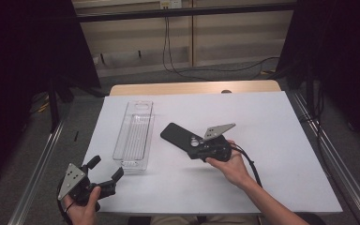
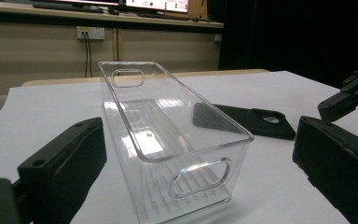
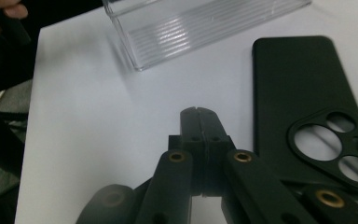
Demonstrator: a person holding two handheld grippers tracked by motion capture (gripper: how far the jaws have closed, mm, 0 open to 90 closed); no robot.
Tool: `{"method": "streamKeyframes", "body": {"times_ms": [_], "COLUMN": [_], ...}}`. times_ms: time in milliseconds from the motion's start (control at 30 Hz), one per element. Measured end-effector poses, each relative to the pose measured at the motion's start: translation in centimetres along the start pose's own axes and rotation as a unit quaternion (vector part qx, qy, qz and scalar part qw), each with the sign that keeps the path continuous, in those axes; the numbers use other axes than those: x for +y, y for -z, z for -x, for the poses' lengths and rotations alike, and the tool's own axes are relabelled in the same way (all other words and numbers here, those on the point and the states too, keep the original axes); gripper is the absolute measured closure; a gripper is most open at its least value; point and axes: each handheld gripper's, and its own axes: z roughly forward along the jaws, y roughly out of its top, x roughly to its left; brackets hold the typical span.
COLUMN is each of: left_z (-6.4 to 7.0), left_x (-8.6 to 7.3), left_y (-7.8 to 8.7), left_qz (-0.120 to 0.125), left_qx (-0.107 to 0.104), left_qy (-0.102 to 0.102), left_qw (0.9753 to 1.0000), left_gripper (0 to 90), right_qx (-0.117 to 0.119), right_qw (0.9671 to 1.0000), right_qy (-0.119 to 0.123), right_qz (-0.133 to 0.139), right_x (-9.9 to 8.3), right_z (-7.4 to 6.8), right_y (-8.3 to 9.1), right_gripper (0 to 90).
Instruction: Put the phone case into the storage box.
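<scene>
A clear plastic bin (image 1: 133, 133) lies lengthwise on the white table, left of centre, with nothing in it. A black phone case (image 1: 176, 133) lies flat just to its right, camera cut-outs toward the person. My right gripper (image 1: 191, 151) rests at the case's near end, held by a hand. In the right gripper view the right gripper (image 3: 199, 114) is shut with nothing between the jaws, and the case (image 3: 303, 88) lies beside them. My left gripper (image 1: 107, 167) is open near the table's front left corner. The left gripper (image 2: 200, 177) faces the bin's (image 2: 168, 130) near end.
White paper (image 1: 272, 131) covers the table, with a wooden edge (image 1: 192, 87) showing at the far side. Metal rails (image 1: 37, 164) run along both sides. Cables (image 1: 168, 51) hang down the back wall. Bare white surface lies to the right of the case.
</scene>
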Motion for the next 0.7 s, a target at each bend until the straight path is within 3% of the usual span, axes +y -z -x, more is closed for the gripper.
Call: {"method": "streamKeyframes", "body": {"times_ms": [267,433,533,700], "left_z": [0.0,0.0,0.0,0.0], "left_x": [0.0,0.0,0.0,0.0], "left_y": [0.0,0.0,0.0,0.0], "left_qz": [-0.001,-0.001,-0.002,-0.002], "left_qx": [0.002,0.002,0.0,0.002], "left_qy": [0.0,0.0,-0.001,-0.001], "left_qw": [1.0,1.0,1.0,1.0], "left_gripper": [2.9,2.9,2.9,2.9], "right_qx": [0.005,0.006,-0.002,-0.006], "right_qw": [0.9982,0.9969,0.9944,0.9923], "right_qy": [-0.003,-0.008,-0.011,-0.012], "right_qz": [-0.06,-0.078,-0.105,-0.123], "right_x": [0.6,0.8,0.9,0.7], "right_z": [0.7,1.2,1.5,1.8], "right_y": [-2.1,-2.8,-3.3,-3.7], "right_gripper": [90.0,90.0,90.0,90.0]}}
